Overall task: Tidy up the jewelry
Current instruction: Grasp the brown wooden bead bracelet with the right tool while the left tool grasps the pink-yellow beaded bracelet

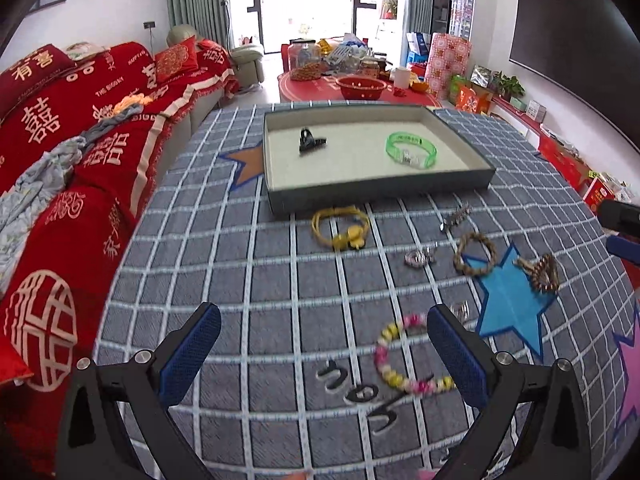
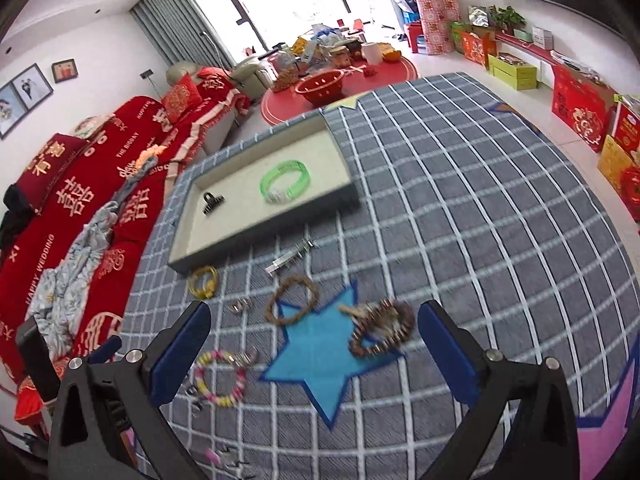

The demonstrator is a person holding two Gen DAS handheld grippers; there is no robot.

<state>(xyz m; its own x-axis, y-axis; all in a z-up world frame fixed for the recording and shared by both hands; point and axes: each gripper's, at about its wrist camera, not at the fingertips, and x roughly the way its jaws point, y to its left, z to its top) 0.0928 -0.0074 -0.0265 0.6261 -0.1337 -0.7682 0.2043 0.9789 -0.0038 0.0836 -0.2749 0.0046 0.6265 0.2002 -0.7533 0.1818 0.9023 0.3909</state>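
A shallow grey tray (image 1: pixel 276 200) (image 2: pixel 182 258) on the checked cloth holds a green bangle (image 1: pixel 412 150) (image 2: pixel 286 181) and a black clip (image 1: pixel 311 141) (image 2: pixel 211 201). In front of it lie a yellow cord bracelet (image 1: pixel 340 227) (image 2: pixel 204 281), a silver hair clip (image 1: pixel 456 217) (image 2: pixel 290 259), a woven brown ring bracelet (image 1: pixel 475 254) (image 2: pixel 292 305), a dark beaded bracelet (image 1: pixel 542 274) (image 2: pixel 380 332), a pink and yellow bead bracelet (image 1: pixel 400 354) (image 2: pixel 220 378) and small rings (image 1: pixel 419 258) (image 2: pixel 240 306). My left gripper (image 1: pixel 324 328) hangs open and empty above the cloth. My right gripper (image 2: pixel 314 326) is open and empty near the beaded bracelet.
A red-covered sofa (image 1: pixel 80 140) runs along the table's left side. Beyond the table stands a low round table (image 1: pixel 360 92) crowded with jars and a red basket. Red boxes (image 2: pixel 580 108) line the floor on the right. Blue and pink stars (image 2: pixel 320 360) are sewn on the cloth.
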